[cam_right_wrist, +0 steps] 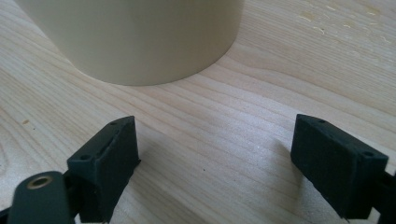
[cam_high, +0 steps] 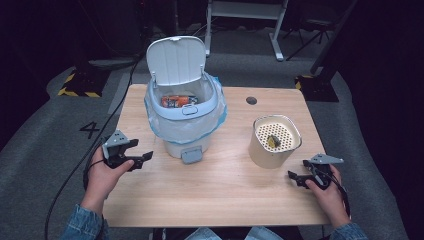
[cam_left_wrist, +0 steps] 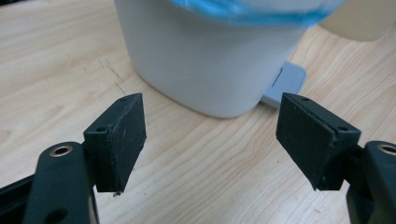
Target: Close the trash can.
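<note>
Both sets of fingers stand wide with nothing between them. In the left gripper view the left gripper [cam_left_wrist: 210,140] shows bare wood between its pads, and just beyond them the white wall of the pedal bin [cam_left_wrist: 205,51], with its grey pedal [cam_left_wrist: 286,84] at the right of the frame. In the right gripper view the right gripper [cam_right_wrist: 215,168] is equally spread over the desk [cam_right_wrist: 224,140], facing the lower wall of the cream container [cam_right_wrist: 140,37] at the top of the frame.

From the high view, the left gripper [cam_high: 134,156] hovers at the lower left beside the bin [cam_high: 184,107], whose lid [cam_high: 176,59] stands raised over a blue liner, with an orange packet [cam_high: 176,101] inside. The right gripper [cam_high: 298,177] rests at the lower right, just below the cream container [cam_high: 275,142], whose perforated insert carries a small dark scrap [cam_high: 273,141].

I judge this a pause between grasps: the bin is open, the scrap not yet emptied. The next move likely calls for the right fingers to close on the container's rim or insert, lift it and tip it over the bin, keeping clear of the raised lid.
</note>
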Motion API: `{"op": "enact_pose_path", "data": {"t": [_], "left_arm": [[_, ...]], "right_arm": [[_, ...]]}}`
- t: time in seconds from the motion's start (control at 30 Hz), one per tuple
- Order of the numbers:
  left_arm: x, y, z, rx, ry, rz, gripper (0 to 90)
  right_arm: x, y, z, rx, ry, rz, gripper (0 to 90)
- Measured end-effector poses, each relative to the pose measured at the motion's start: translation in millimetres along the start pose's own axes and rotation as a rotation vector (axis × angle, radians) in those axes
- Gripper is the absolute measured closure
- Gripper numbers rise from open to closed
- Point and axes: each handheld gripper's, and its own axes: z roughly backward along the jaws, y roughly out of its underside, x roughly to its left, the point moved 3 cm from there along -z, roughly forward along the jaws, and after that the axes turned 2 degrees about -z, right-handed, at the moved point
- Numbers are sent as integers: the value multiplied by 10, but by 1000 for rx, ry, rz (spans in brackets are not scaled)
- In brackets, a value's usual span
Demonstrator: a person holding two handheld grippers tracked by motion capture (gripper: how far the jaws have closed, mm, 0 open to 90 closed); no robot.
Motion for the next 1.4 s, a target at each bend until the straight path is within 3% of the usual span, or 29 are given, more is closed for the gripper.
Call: {"op": "enact_pose_path", "data": {"t": [0.63,0.7,0.87,0.97,1.13,1.27,1.3,1.4], "left_arm": [[93,-729,398,-120,16,-47,282],[110,-858,430,-152,12,-50,287],[127,-1007,444,-210,10,-35,299],[131,-1165,458,-257,0,-24,302],[129,-1320,483,-282,-16,-32,302],[145,-1456,487,-299,-40,-53,289],[160,-1527,473,-325,-43,-67,281],[198,-1637,469,-331,-66,-48,282]], "right_arm": [[-1,1,0,-1,1,1,153],[-1,1,0,-1,1,1,153],[-1,1,0,-1,0,1,153],[-1,1,0,-1,1,1,153],[-2,1,0,-1,0,0,154],[-2,1,0,-1,-1,0,154],[-3,1,0,-1,-1,0,154],[-3,1,0,-1,-1,1,154]]}}
